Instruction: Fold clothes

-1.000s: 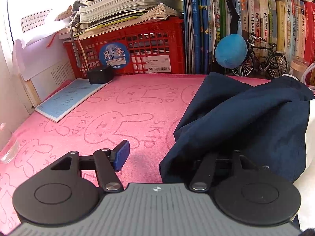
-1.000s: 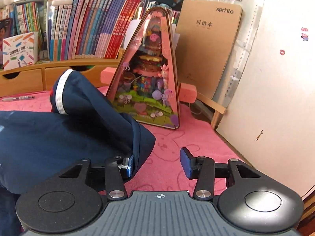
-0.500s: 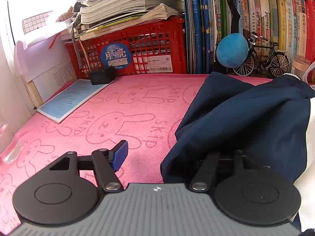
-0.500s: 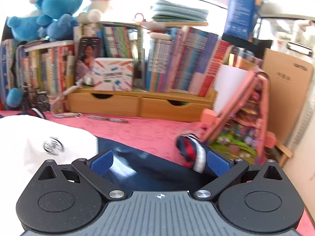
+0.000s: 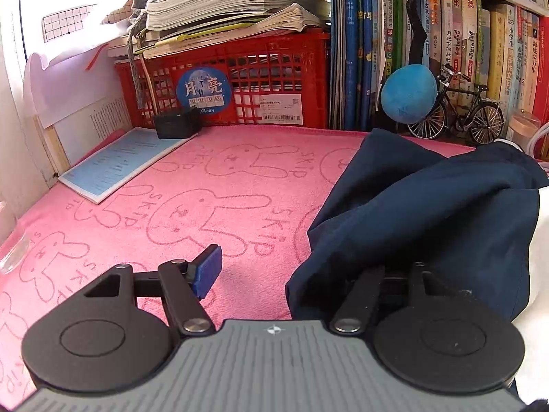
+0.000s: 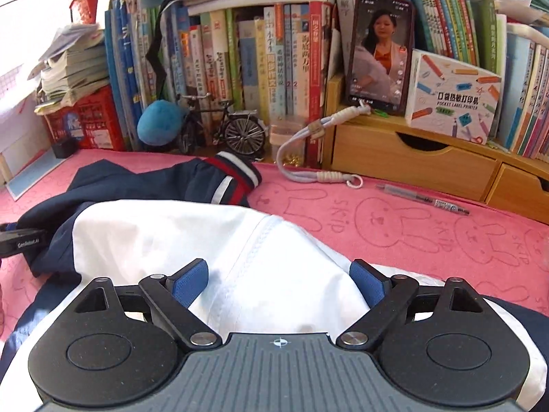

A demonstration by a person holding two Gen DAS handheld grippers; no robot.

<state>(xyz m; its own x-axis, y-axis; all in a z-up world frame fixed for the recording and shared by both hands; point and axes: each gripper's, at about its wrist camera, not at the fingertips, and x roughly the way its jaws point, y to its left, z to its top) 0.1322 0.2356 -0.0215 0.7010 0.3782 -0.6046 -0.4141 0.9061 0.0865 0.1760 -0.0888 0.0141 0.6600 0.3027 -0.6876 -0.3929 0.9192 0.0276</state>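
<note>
A navy and white jacket lies crumpled on the pink rabbit-print towel (image 5: pixel 212 185). In the left wrist view its navy fabric (image 5: pixel 429 213) is heaped at the right and drapes over my left gripper's (image 5: pixel 295 271) right finger. The left blue pad (image 5: pixel 206 269) is bare above the towel, and the jaws are spread open. In the right wrist view my right gripper (image 6: pixel 279 281) hangs open over the jacket's white panel (image 6: pixel 240 237), which bulges up between the pads. A sleeve with a red, white and navy striped cuff (image 6: pixel 236 175) lies behind.
A red crate (image 5: pixel 240 79) under stacked papers, upright books, a blue plush ball (image 5: pixel 408 94) and a model bicycle (image 5: pixel 459 110) line the back. A booklet (image 5: pixel 123 161) lies at the left. Wooden drawers (image 6: pixel 411 158), a phone (image 6: pixel 379 51), a cord (image 6: pixel 308 168) and a pen (image 6: pixel 422 199) sit right.
My right gripper has swung left, from the jacket's edge by the pink triangular ornament to over the white panel. The left gripper has hardly moved.
</note>
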